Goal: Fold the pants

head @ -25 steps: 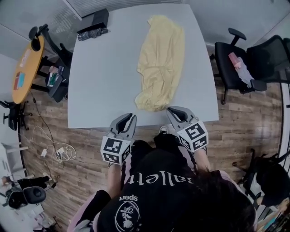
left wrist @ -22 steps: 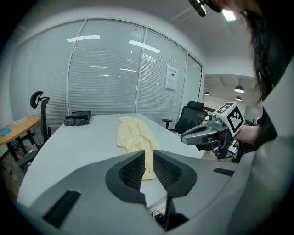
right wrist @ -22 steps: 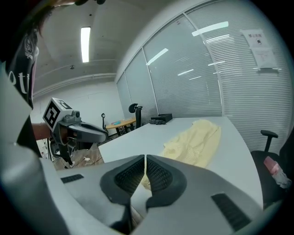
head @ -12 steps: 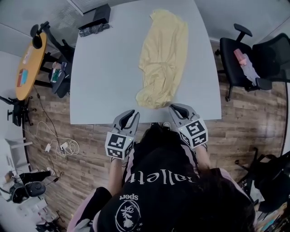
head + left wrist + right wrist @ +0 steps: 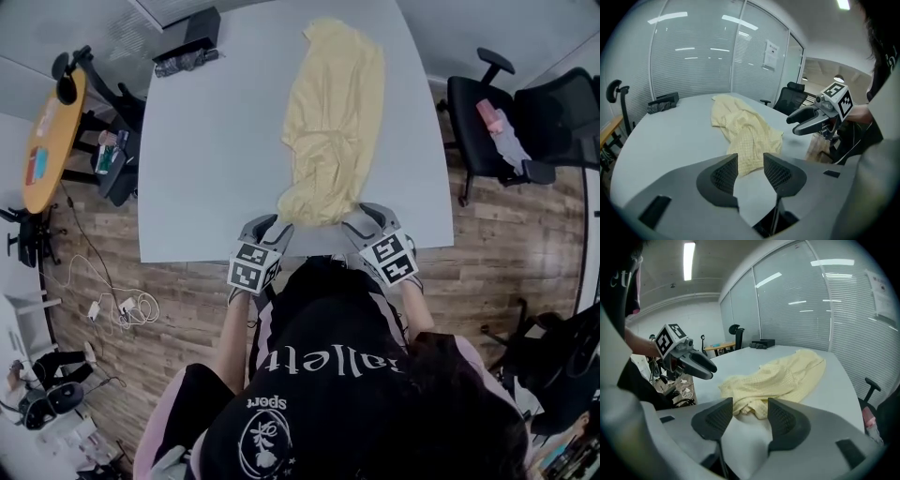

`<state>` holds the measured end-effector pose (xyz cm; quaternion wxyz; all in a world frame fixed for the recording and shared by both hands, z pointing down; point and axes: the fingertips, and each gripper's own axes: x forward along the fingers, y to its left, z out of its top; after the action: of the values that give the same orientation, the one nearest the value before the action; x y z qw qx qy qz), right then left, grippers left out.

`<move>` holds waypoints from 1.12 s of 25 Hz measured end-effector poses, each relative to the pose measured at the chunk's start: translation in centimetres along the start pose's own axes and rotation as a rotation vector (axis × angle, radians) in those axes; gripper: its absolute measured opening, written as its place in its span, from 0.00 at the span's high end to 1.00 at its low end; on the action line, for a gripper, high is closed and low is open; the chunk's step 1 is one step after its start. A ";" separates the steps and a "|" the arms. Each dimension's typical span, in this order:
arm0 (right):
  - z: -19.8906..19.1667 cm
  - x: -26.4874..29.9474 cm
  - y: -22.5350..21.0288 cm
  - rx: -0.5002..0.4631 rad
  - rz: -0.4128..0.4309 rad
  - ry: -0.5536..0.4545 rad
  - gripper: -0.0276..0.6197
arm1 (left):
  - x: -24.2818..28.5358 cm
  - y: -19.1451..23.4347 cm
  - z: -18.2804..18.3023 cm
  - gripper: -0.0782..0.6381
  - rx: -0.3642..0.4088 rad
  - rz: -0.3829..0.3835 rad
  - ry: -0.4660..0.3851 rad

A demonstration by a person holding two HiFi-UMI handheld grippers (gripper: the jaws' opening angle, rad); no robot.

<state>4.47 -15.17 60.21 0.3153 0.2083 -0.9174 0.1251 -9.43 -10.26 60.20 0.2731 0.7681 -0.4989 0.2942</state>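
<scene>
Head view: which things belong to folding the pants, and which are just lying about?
Job: yellow pants; grey table under them.
Lying about: dark bundle at table's far corner; office chairs; orange side table; floor cables.

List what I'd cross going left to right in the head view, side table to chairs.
Orange round table → left gripper → yellow pants → right gripper → black office chair. Both grippers' jaws have just been opening; the pants' hem lies at their tips, not pinched.
</scene>
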 end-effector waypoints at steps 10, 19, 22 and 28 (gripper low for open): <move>-2.5 5.5 0.0 0.020 0.063 0.131 0.57 | 5.7 2.4 -3.8 0.56 -0.029 -0.030 0.161; -4.2 6.4 -0.1 0.156 0.023 0.140 0.83 | 6.7 1.3 -4.1 0.62 -0.040 -0.061 0.137; -3.9 6.2 0.0 0.172 0.006 0.138 0.86 | 6.6 0.5 -3.9 0.71 -0.002 -0.079 0.138; -1.0 3.7 0.0 0.202 -0.003 0.054 0.89 | 4.0 -0.2 -1.0 0.76 0.042 -0.133 0.020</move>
<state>2.37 -15.92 63.34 0.3175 0.2370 -0.8909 0.2220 -8.11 -11.87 63.76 0.2808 0.8022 -0.4378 0.2932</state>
